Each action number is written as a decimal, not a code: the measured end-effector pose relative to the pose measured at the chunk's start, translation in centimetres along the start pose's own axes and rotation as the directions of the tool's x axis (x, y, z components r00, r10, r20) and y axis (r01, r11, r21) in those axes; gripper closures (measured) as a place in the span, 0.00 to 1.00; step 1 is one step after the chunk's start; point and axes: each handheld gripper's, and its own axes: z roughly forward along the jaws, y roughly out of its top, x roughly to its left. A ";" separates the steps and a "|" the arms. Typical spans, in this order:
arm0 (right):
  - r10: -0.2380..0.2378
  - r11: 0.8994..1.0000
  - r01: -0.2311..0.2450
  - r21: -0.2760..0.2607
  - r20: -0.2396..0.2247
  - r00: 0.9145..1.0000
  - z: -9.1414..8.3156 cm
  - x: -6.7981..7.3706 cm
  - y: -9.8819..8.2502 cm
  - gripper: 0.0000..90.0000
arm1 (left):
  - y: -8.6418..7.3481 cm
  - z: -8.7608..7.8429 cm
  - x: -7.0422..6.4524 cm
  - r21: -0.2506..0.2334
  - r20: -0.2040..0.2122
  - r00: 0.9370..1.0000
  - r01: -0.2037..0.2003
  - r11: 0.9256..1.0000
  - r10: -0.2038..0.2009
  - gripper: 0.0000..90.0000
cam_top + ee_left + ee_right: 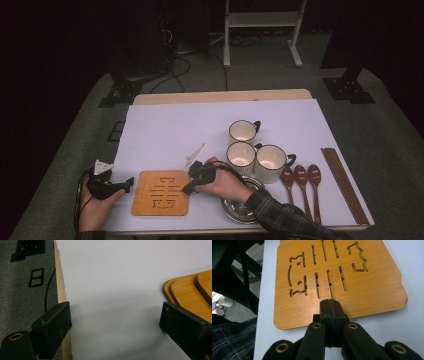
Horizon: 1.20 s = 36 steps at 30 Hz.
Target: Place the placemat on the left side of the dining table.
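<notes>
Trivet (pixel 161 192) sits flat on the white sheet (pixel 175 130) near the front table edge, between both hands; the left gripper view suggests it may be a stack of boards (pixel 186 293), since layered edges show there. Right gripper (pixel 189 189) rests with jaws clenched together, nothing between them, tips over the trivet's right edge (pixel 329 305); whether they touch the wood I cannot tell. Left gripper (pixel 126 183) lies just beside the trivet's left edge, jaws spread wide, released, sheet bare between them, one jaw close to the board corner. Handling guess: bamboo, stiff, light, thin, with cut-out slots (pixel 328 281) and a smooth face, so likely slippery on paper and apt to slide instead of lift. Lying flat, it gives no gap underneath, so a pinch from above looks hard. Best hold is probably across an edge, one jaw under and one over, after tipping or nudging it past the table front, or hooking a jaw tip into a slot. Not fragile, though thin ribs between slots could chip. Other stuff: three mugs (pixel 242 154), steel bowl (pixel 239 206) under the right hand (pixel 225 182), three wooden spoons (pixel 300 180), chopsticks (pixel 345 185) at right, all well apart from the trivet except the bowl, which is near.
</notes>
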 end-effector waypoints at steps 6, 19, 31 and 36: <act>-0.008 1.000 0.008 0.013 0.004 1.000 0.2 0.0 0.0 1.00 | 0.0 0.0 0.0 0.000 0.000 1.000 -0.001 1.000 0.001 0.10; -0.013 0.999 0.012 0.039 0.014 1.000 0.4 0.1 -0.1 1.00 | 0.0 0.0 0.0 0.001 0.002 1.000 0.002 1.000 -0.002 0.10; -0.018 0.999 0.017 0.038 0.018 1.000 0.4 0.2 -0.2 1.00 | 0.4 -0.1 0.1 0.023 0.005 1.000 0.005 1.000 -0.005 0.10; -0.020 0.999 0.019 0.038 0.020 1.000 0.4 0.2 -0.2 1.00 | 0.7 -0.3 0.0 0.021 0.008 1.000 0.004 1.000 -0.004 0.10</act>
